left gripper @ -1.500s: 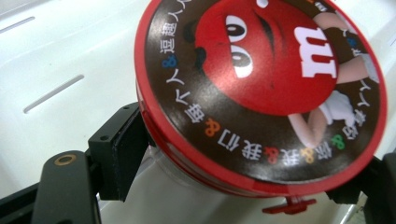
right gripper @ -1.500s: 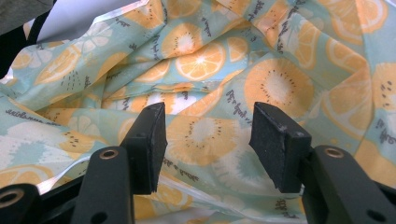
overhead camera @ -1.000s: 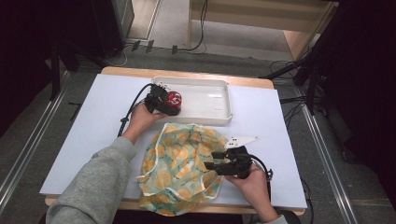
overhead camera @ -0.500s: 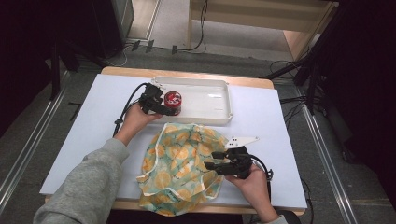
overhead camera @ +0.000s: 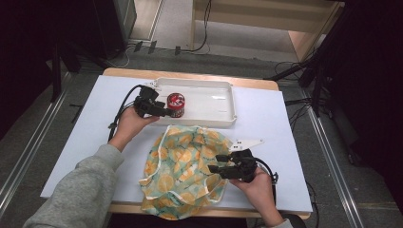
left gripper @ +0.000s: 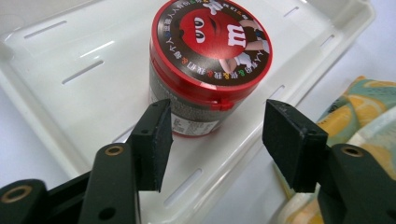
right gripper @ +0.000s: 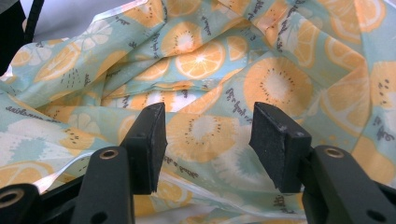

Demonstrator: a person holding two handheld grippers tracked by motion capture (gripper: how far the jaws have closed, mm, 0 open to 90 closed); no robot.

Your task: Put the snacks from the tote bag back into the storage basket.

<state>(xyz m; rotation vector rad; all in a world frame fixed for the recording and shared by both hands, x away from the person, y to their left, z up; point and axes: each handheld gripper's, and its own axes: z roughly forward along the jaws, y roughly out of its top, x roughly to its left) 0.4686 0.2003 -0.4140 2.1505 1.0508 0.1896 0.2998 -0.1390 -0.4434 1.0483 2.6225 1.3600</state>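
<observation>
Left claw drawn back from candy jar, jaws now apart, jar released

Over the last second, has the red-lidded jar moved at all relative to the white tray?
No. The jar stands at the same spot inside the white tray, at its left end; the left gripper is open.

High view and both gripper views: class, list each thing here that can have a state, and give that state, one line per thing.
Jar: upright in the tray, red lid on, not gripped.
Tray: on the table, holding just the jar.
Cloth: crumpled, lying on the table, hanging over the near edge.
Left gripper: open, jaws either side of the jar's near side.
Right gripper: open, over the cloth.
</observation>
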